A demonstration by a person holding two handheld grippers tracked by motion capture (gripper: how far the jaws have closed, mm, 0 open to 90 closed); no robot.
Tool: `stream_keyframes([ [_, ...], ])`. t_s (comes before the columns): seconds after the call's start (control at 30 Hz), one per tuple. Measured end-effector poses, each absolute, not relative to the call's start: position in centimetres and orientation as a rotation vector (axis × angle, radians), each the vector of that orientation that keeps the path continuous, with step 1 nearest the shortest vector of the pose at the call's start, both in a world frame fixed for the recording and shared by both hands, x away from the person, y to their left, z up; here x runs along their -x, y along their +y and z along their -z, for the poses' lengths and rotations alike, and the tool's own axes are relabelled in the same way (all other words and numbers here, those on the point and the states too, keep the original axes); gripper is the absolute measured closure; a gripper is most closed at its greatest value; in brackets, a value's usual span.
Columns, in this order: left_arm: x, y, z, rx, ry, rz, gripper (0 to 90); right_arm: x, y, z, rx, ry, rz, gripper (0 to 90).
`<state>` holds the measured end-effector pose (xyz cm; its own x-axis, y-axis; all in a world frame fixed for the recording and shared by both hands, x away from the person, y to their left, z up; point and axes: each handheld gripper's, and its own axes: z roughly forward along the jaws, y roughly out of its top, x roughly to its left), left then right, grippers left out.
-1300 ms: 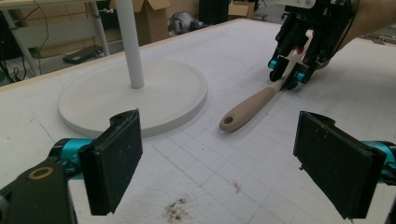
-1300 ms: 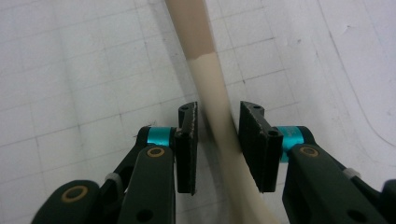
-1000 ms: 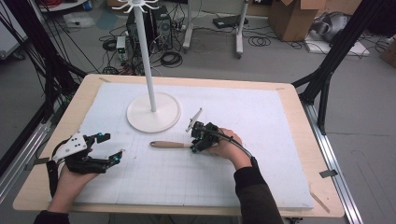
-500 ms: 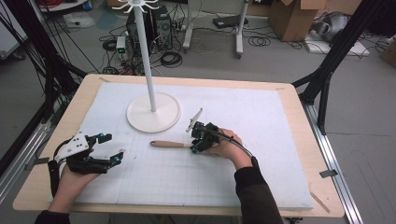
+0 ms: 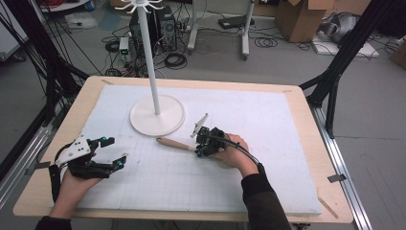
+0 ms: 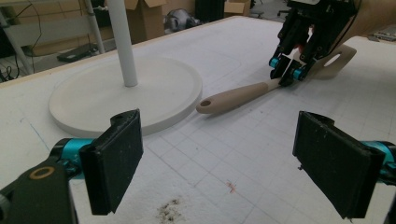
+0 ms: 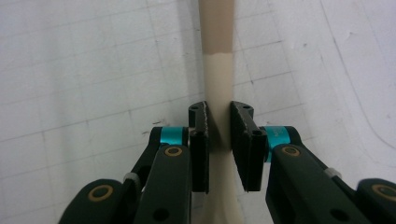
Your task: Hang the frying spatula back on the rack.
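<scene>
Even, soft indoor light, faint shadows, no glare; the high view is slightly grainy.

The spatula (image 5: 178, 144) lay flat on the white foam mat, just clear of the round base of the white stand (image 5: 157, 115), on the side nearer the person. Its brown handle, pierced by a small hole at the end, pointed towards the base's rim without touching it. Away from the base, the handle gave way to a paler cream neck (image 7: 217, 93) and a slotted blade (image 6: 334, 58), the blade partly hidden.
</scene>
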<state>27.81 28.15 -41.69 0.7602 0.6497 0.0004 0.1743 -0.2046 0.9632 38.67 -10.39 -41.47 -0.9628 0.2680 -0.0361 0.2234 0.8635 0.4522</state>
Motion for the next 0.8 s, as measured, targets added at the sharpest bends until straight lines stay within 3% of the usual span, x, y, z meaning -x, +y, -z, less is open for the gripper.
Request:
stream_keyframes([
  [0.8, -27.1, 25.9, 39.8, -1.672, 0.605, -0.456, 15.9, -33.2, -13.9, 36.1, -0.432, 2.553, -1.252, 78.1],
])
